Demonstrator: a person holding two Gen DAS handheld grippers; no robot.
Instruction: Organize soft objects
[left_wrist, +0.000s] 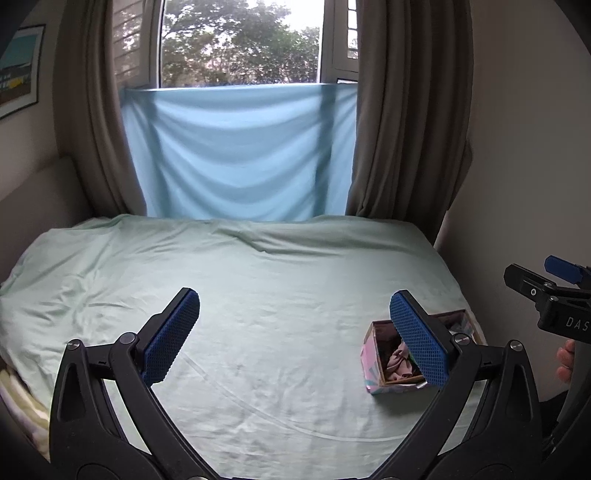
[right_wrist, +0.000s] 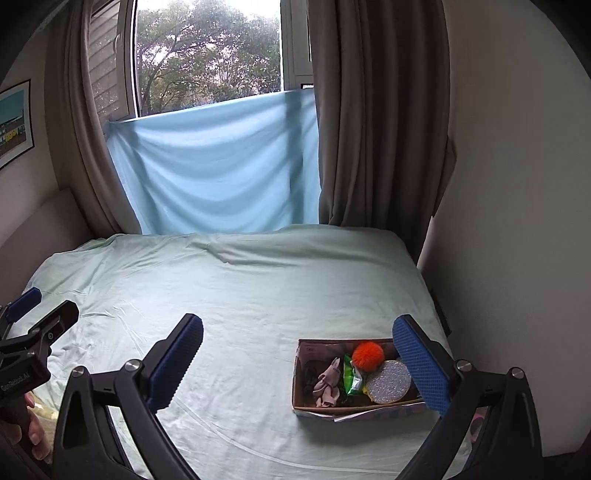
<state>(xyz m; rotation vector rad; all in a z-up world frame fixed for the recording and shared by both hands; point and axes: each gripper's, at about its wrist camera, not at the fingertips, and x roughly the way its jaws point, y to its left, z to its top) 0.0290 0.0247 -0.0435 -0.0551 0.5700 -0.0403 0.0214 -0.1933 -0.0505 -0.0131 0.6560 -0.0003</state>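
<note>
A small open cardboard box (right_wrist: 301, 387) sits on the pale green bed (right_wrist: 240, 295) at the right. In the right wrist view it holds an orange pompom (right_wrist: 368, 354), a pink cloth (right_wrist: 327, 384), a green packet (right_wrist: 351, 378) and a glittery round pad (right_wrist: 389, 382). My right gripper (right_wrist: 297, 363) is open and empty above the bed, its right finger over the box's right end. My left gripper (left_wrist: 295, 336) is open and empty; its right finger hides part of the box (left_wrist: 373, 360), where the pink cloth (left_wrist: 399, 363) shows.
A light blue sheet (left_wrist: 240, 151) hangs under the window between brown curtains (left_wrist: 402, 110). A wall runs along the bed's right side. The left gripper shows at the left edge of the right wrist view (right_wrist: 33, 332); the right one shows at the right edge of the left wrist view (left_wrist: 554, 291).
</note>
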